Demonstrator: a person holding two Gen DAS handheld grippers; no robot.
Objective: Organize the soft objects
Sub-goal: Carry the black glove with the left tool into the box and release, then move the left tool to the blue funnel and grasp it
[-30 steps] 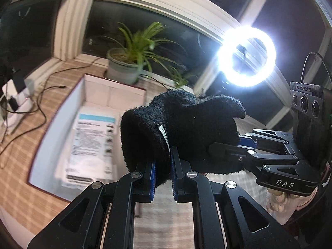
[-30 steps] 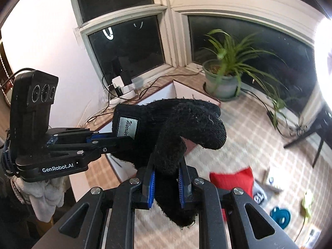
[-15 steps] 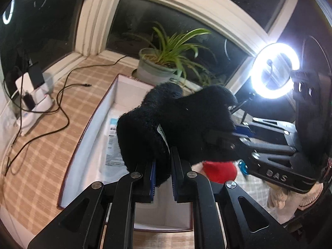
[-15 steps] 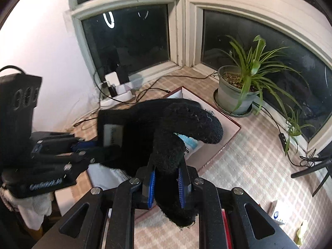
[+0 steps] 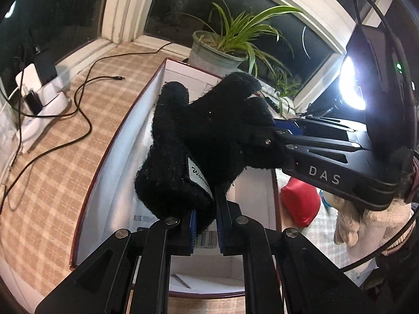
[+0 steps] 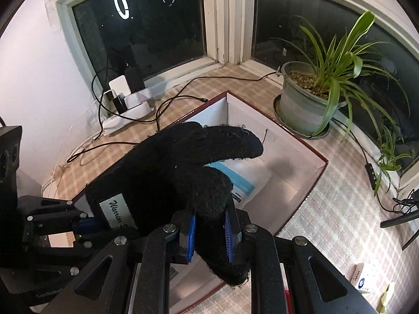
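A power strip (image 5: 39, 104) lay at the left on the checked bench (image 5: 52, 183). The left hand-held gripper (image 5: 204, 225) was clamped on the cuff of a black glove (image 5: 209, 136), held above an open white box (image 5: 125, 157). The right hand-held gripper (image 6: 209, 233) pinched the glove's fingers. A red cushion (image 5: 301, 201) lay right of the box.

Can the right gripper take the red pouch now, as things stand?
Probably not. The right gripper is shut on the black glove, which the left gripper also holds, so the red pouch beside the box must wait.
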